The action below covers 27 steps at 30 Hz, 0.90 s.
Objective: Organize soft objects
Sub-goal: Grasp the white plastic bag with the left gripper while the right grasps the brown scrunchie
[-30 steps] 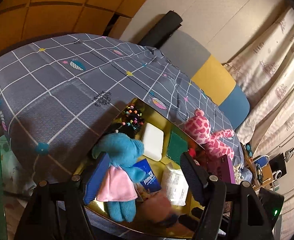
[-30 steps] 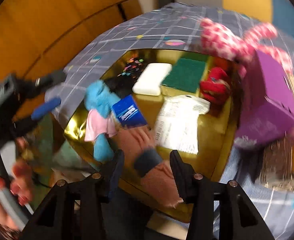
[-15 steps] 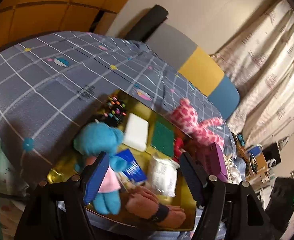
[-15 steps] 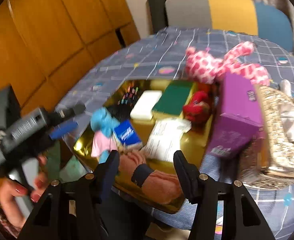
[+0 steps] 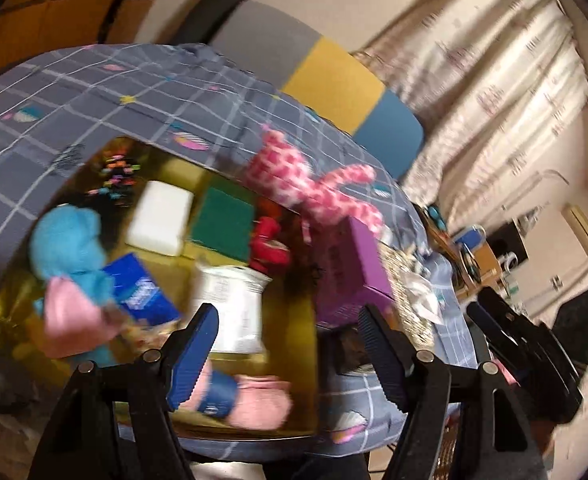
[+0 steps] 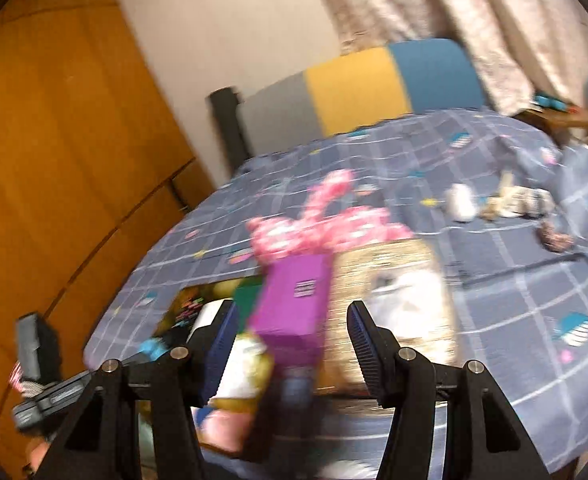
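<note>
A gold tray point(image 5: 294, 344) on the bed holds a blue plush in a pink skirt point(image 5: 70, 252), a blue tissue pack point(image 5: 142, 292), a white sponge point(image 5: 160, 218), a green pad point(image 5: 224, 222), a red soft toy point(image 5: 268, 242), a white packet point(image 5: 236, 308) and a pink sock point(image 5: 250, 400). A pink spotted plush point(image 5: 306, 184) lies beyond it, also in the right wrist view point(image 6: 318, 232). My left gripper point(image 5: 290, 352) is open and empty above the tray's near edge. My right gripper point(image 6: 290, 344) is open and empty before a purple box point(image 6: 294, 304).
A glittery gold bag point(image 6: 398, 288) sits right of the purple box point(image 5: 350, 268). Small items point(image 6: 502, 202) lie far on the checked bedspread point(image 6: 514, 300). A grey, yellow and blue headboard point(image 6: 374, 84), curtains and a wooden wardrobe point(image 6: 54, 140) surround the bed.
Both grippers swung rightward and upward; the views now blur. The right view has moved off the tray onto the purple box and gold bag. Both stay open and empty.
</note>
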Tool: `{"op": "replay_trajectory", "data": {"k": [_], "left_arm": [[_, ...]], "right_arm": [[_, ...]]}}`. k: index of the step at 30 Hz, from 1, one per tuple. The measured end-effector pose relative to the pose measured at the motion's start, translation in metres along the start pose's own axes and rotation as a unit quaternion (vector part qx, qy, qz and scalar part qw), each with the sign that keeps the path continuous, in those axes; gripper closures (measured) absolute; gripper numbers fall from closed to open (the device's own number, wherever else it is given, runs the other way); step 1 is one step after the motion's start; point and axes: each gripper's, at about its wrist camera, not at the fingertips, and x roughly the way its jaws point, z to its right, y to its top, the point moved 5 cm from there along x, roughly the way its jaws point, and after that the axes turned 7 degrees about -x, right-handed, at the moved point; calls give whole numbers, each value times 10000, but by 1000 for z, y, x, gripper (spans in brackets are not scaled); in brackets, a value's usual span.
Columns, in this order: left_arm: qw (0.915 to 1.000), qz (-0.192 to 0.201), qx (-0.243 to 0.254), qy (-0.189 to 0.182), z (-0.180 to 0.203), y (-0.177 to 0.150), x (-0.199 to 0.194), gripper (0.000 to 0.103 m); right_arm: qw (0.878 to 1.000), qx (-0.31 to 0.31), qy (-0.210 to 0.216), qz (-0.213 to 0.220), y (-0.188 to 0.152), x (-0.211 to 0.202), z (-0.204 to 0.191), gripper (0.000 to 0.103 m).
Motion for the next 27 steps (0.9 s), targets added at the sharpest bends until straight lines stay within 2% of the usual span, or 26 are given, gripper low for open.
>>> {"op": "replay_trajectory", "data": {"k": [9,16,21,27], "left_arm": [[9967,-337,655,-329,68,-10,26,30],[9907,-643,1118,-423,119,-20,51,30],[9859,-866,1344,-495,149,-29,67,30],[9802,-1137,1566,-411,178,-35,88,30]], "right_arm": [[9913,713,-1033,-386,-19,0,131,44],[9769,733,-1767,-951,-38,21,224,44],[9689,780,-2267,-621,-4,34,290,44],[9641,1128,-2341,-554,24,77,347,44]]}}
